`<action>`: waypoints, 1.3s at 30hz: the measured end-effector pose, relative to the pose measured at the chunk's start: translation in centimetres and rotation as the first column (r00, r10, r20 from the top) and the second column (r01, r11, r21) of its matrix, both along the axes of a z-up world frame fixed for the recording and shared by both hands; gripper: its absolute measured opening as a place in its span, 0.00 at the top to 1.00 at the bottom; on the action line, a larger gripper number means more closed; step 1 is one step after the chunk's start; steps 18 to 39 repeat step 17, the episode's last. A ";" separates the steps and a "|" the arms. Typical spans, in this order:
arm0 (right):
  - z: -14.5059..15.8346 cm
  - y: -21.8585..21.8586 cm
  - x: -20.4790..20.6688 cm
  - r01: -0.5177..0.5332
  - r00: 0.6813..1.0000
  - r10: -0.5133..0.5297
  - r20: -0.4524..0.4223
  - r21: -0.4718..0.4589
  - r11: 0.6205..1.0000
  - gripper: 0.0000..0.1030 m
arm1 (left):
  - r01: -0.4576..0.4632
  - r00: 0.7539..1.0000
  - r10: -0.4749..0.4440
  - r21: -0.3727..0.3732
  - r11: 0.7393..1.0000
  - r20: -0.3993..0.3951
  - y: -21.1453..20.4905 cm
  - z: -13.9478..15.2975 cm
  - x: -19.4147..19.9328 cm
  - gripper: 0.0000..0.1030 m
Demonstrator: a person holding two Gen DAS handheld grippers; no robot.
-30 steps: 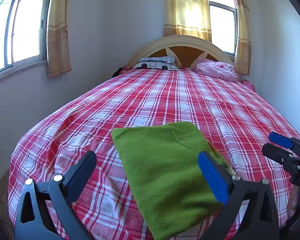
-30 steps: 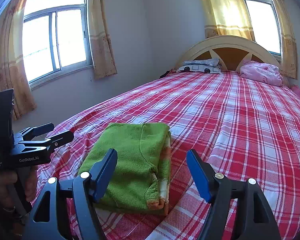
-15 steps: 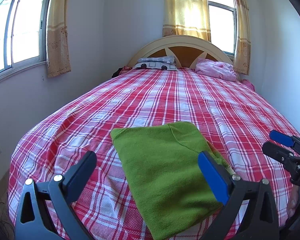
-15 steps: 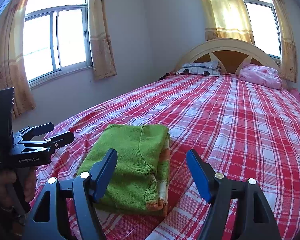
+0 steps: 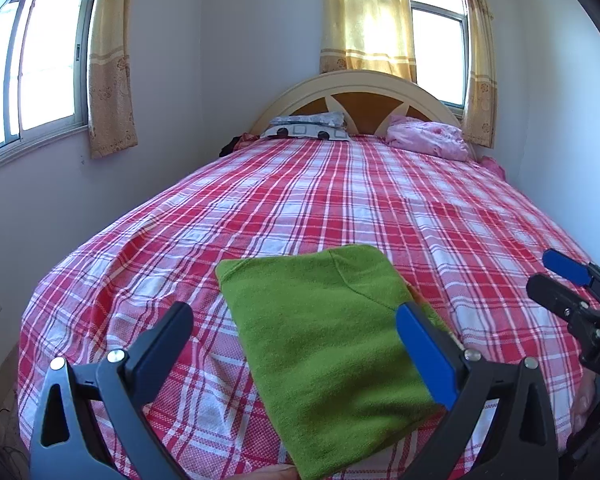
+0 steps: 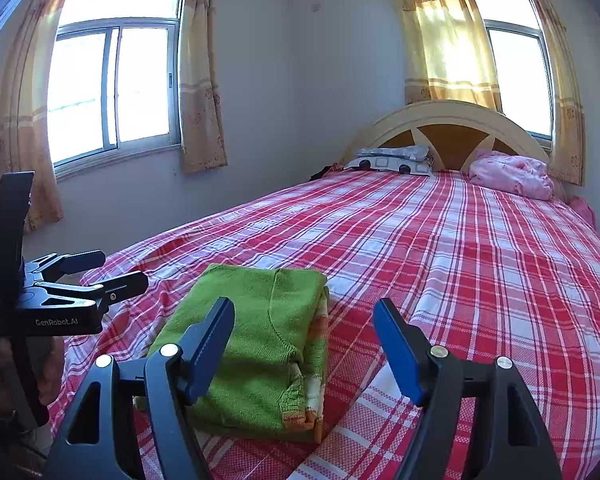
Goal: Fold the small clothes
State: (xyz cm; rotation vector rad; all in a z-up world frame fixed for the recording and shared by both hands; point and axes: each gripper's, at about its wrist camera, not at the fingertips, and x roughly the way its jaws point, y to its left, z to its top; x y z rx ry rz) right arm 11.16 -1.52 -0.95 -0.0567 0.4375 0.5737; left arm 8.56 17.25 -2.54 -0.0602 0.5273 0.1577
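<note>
Green sweater [image 5: 332,344] lies folded in a neat block on the red plaid bedsheet [image 5: 340,208], near the foot of the bed. Nothing much has changed in the last second: the sweater has not moved, and both grippers hang in the same spots above it. That looks like the folding is done, or at least paused.

From the right side you can see orange and white layers [image 6: 314,364] peeking out at the folded edge.

Left gripper [image 5: 296,344] is wide open and holds nothing. Right gripper [image 6: 304,344] is wide open too, with nothing in it. Neither one touches the sweater.

No boxes or baskets can be seen. A patterned pillow [image 5: 306,128] and a pink bundle [image 5: 428,140] sit far away by the headboard [image 5: 364,84].
</note>
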 end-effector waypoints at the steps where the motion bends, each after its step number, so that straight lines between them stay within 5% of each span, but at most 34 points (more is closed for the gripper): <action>1: 0.0 0.0 0.0 0.002 1.000 -0.002 0.005 -0.002 1.000 0.29 | 0.003 1.000 -0.003 -0.010 1.000 0.003 0.0 0.1 -0.1 0.00; 39: -0.8 0.6 -0.3 -0.019 1.000 0.019 -0.004 -0.025 0.999 0.29 | -0.052 0.998 0.051 -0.001 0.999 0.045 0.9 -0.1 -0.3 0.00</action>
